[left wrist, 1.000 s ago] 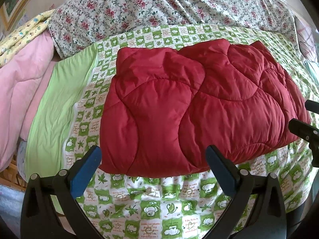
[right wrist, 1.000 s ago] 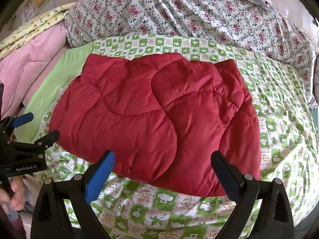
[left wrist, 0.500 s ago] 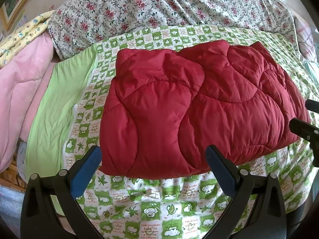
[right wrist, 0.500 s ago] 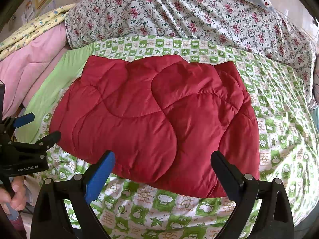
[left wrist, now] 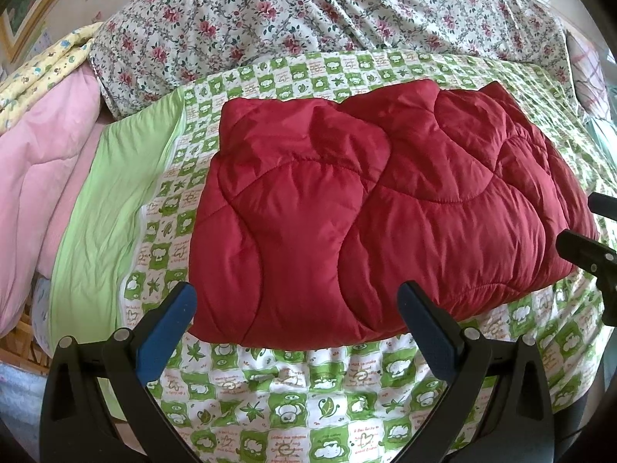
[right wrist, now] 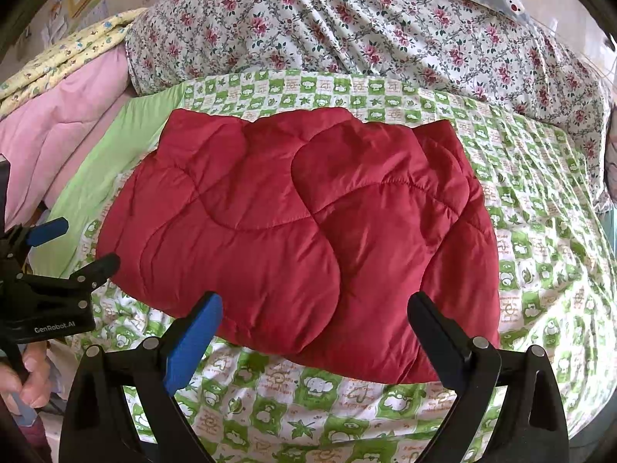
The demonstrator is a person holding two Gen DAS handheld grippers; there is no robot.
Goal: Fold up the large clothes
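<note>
The red jacket (left wrist: 378,223) lies folded into a thick, rounded block on the green checked sheet (left wrist: 293,397), just ahead of both grippers. It sits flat, its near edge running across in front of the fingertips, which puts that edge within easy reach for another fold or a lift.

The left gripper (left wrist: 297,324) hovers at the jacket's near left part, jaws spread wide and empty; the blue pads (left wrist: 166,328) stand on either side of the near edge without touching the cloth, so far as I can tell. The right gripper (right wrist: 314,332) does the same at the near right part, also wide and holding nothing. In its view the left gripper appears far to the left, low over the sheet, beside the jacket's left corner.

The wide spread suits the padding: the bundle is puffy, and a narrow opening would not take a doubled edge. Judging by the compact shape, the folding looks nearly or wholly done.

Beyond the jacket lies a floral quilt (right wrist: 347,34); to the left, pink bedding (left wrist: 42,177).
</note>
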